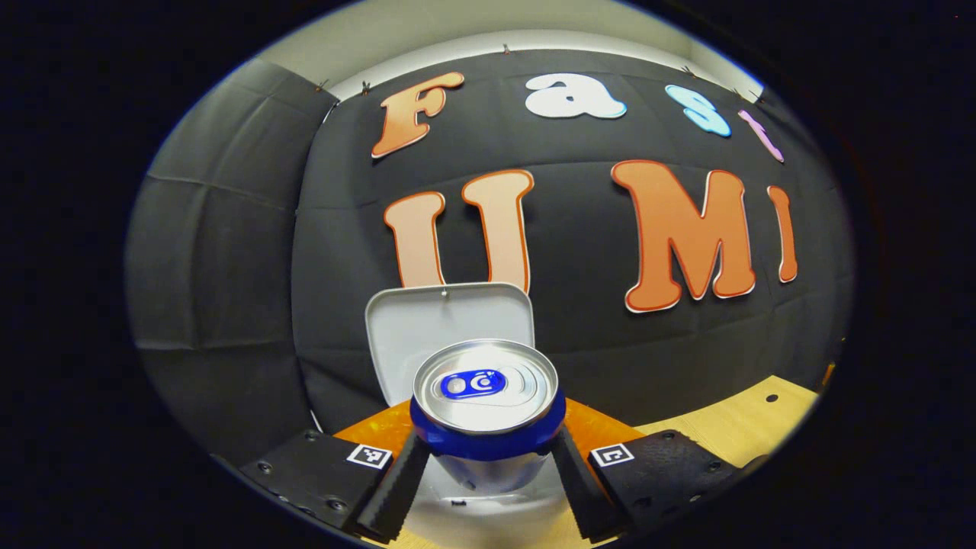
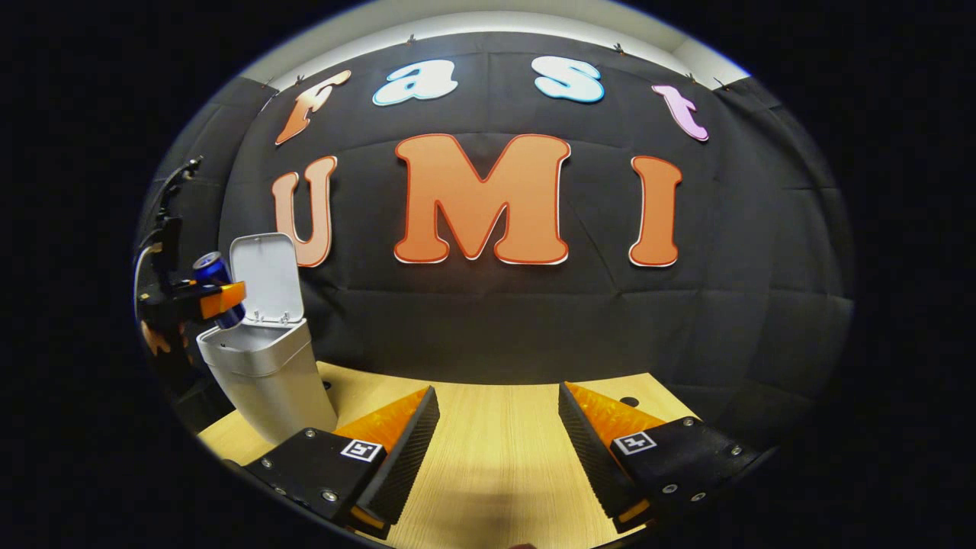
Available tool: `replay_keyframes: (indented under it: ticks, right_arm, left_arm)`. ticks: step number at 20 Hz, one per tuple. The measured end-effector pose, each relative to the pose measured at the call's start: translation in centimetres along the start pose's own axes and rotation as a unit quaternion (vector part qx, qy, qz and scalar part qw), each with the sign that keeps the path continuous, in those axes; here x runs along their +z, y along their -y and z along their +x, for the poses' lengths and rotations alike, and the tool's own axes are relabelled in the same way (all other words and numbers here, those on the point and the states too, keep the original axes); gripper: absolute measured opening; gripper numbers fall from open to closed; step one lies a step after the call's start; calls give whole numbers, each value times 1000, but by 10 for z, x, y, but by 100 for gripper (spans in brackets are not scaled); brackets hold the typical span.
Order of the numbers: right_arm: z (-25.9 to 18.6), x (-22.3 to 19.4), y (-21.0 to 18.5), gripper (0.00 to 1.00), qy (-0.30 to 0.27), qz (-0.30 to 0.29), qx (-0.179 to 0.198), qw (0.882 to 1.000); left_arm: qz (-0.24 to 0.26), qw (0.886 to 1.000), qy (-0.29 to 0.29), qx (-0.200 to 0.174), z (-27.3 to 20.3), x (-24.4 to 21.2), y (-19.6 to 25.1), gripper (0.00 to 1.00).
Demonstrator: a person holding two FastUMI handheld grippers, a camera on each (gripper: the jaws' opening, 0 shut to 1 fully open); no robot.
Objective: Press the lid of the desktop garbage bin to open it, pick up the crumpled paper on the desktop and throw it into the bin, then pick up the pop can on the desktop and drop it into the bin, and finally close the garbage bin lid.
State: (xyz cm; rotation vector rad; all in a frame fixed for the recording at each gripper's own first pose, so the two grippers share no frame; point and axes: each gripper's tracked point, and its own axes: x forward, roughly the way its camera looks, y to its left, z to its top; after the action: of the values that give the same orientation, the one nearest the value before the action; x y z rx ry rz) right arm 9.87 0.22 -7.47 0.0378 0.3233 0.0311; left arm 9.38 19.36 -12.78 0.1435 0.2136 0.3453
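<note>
Pinching the can (image 1: 485, 400) between both fingers, the left claw (image 1: 488, 488) holds it above the bin (image 2: 263, 366), whose lid (image 2: 263, 278) stands raised, ready for dropping. The right claw (image 2: 497, 450) hangs spread over the surface (image 2: 496, 412).

Left hand-held gripper (image 1: 488, 476) clamped, raised; right hand-held gripper (image 2: 497, 450) spread wide.

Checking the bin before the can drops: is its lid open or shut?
Open. The lid stands upright behind the bin, its mouth uncovered, with the left gripper holding the can above the rim.
</note>
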Motion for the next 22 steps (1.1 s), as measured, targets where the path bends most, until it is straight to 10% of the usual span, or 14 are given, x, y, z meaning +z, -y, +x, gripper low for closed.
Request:
replay_keyframes:
  ticks: [17, 22]
  right_arm:
    - [-11, -22, 14, 94, -31, 7, -36, 999]
    - [-12, -21, 18, 94, -28, 3, -41, 999]
  left_arm:
    - [-22, 993, -114, 24, 24, -92, -32, 84]
    - [-12, 999, -29, 25, 22, -12, -36, 89]
